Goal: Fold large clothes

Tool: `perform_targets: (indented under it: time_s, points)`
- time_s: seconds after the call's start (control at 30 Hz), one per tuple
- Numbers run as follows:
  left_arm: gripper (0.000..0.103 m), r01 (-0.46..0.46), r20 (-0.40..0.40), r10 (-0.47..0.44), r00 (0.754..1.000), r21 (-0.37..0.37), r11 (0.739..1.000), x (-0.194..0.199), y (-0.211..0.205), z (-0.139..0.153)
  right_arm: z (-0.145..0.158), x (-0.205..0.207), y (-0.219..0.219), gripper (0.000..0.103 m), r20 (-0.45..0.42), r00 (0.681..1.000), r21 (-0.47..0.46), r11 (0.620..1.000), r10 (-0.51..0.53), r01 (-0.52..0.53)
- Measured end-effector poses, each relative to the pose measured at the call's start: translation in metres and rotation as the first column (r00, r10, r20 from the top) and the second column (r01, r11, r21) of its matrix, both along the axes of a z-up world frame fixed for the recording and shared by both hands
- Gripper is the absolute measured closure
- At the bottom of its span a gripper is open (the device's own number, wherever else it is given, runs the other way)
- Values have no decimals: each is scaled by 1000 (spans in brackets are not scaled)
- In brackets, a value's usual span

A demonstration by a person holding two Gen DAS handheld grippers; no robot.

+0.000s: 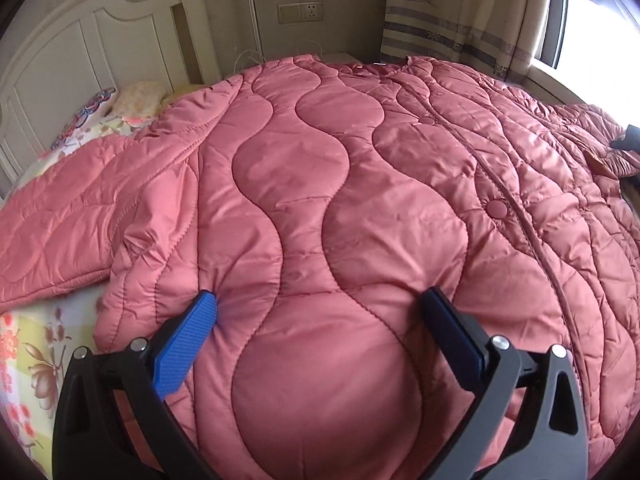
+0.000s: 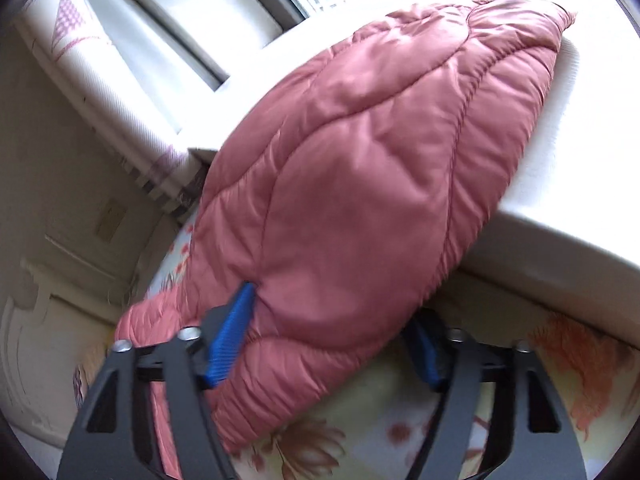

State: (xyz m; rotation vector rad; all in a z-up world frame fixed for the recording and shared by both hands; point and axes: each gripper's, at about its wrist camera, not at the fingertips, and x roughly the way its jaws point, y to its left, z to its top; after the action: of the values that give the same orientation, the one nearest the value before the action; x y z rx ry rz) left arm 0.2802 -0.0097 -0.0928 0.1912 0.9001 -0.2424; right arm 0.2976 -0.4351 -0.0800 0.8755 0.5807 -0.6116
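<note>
Two blue pads of the left gripper stand wide apart, pressing down into the puffy pink quilted coat. They squeeze nothing, so this claw is released. The coat lies spread flat across most of the bed, front side up, with a sleeve lying out to the left. I think the left claw should keep the body pinned flat while the other side gets folded over.

Under the coat is a flowery yellow bedsheet. Far off stand a white wooden headboard, a wall socket and a striped curtain.

Blue pads of the right gripper sit on either side of a thick pink coat sleeve, pinching it. The sleeve reaches up onto a white window ledge. I think it should be carried slowly across the coat's body, then laid down smooth. The flowery sheet shows below.
</note>
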Motion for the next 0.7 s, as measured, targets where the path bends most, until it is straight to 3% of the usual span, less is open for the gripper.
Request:
perform_targets:
  time_s: [0.03,0.1,0.2,0.27,0.33,0.37,0.4,0.43,0.47,0.5,0.53,0.57,0.6,0.63,0.7]
  points:
    - [2,-1,-2,1,1000,-7,1000,0,1,0,4,0,0,67,17,1000,-23,1000,-9,9]
    - [2,-1,-4,1,1000,-14,1000,-1,2,1,24,-4,10,80,60,996,-154,986,-60,69]
    - [2,-1,-5,1,1000,-14,1000,0,3,1,62,14,39,81,52,998,-410,911,-23,42]
    - [2,0,-5,0,1000,-15,1000,0,3,1,86,40,84,81,-13,999,-604,796,49,-47]
    - [2,0,-5,0,1000,-15,1000,1,3,1,99,63,141,81,-96,985,-757,631,144,-167]
    - [2,0,-5,0,1000,-15,1000,1,3,1,100,76,184,81,-161,963,-830,498,217,-251]
    - [2,-1,-5,0,1000,-15,1000,2,3,1,97,81,217,80,-212,940,-867,393,268,-307]
    - [2,0,-5,0,1000,-16,1000,2,3,0,87,87,256,80,-295,898,-885,260,326,-385]
    - [2,0,-6,0,1000,-18,1000,0,4,1,78,93,287,80,-376,857,-878,160,353,-451]
    - [2,0,-6,0,1000,-18,1000,0,4,1,57,98,321,70,-490,789,-843,29,371,-537]
    - [2,0,-6,0,1000,-18,1000,0,4,1,38,96,346,47,-570,728,-798,-47,380,-601]
    - [2,0,-6,0,1000,-18,1000,0,4,1,11,95,370,34,-670,639,-722,-130,378,-680]
    - [2,0,-6,0,1000,-18,1000,0,4,0,-10,92,380,22,-728,577,-666,-181,370,-724]
    - [2,0,-6,0,1000,-19,1000,0,5,0,-29,89,386,27,-757,547,-636,-209,357,-743]
    - [2,0,-6,0,1000,-20,1000,0,4,1,-27,79,375,23,-713,575,-666,-132,402,-734]
